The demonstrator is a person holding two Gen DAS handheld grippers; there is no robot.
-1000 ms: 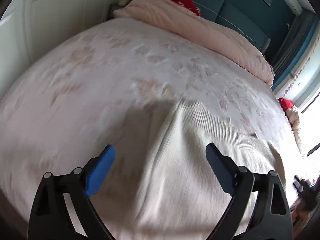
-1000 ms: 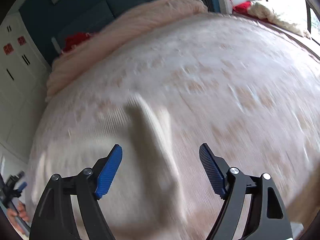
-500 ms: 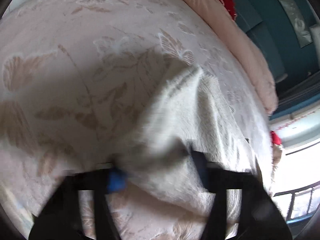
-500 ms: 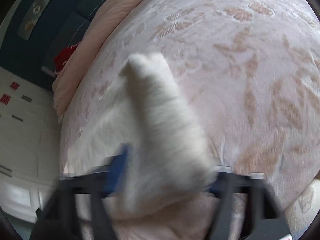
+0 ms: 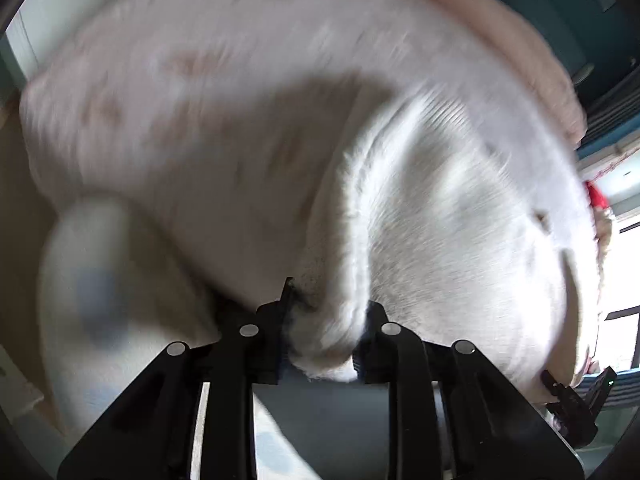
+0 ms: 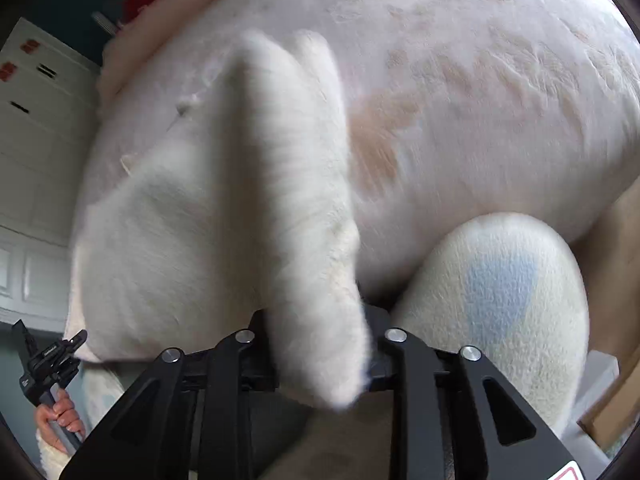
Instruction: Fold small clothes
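Observation:
A cream knitted garment (image 5: 440, 220) lies on the pink flowered bedspread (image 5: 220, 100). My left gripper (image 5: 322, 336) is shut on its near edge, with bunched cloth between the jaws, lifted off the bed. In the right wrist view my right gripper (image 6: 320, 344) is shut on another part of the same garment (image 6: 288, 200), which hangs up from the bed in a long fold. The left gripper and the hand holding it show at the lower left of the right wrist view (image 6: 44, 364). Both views are blurred.
The person's knees in fleecy cream trousers with blue patches show at the bed's near edge (image 6: 500, 300) (image 5: 92, 280). A pink duvet (image 5: 520, 40) lies along the far side. White cupboards (image 6: 28, 160) stand to the left. A bright window (image 5: 624, 280) is at the right.
Both grippers were open above the garment one second ago. They came down, shut on its near edge and have pulled it back and up toward the bed's near edge.

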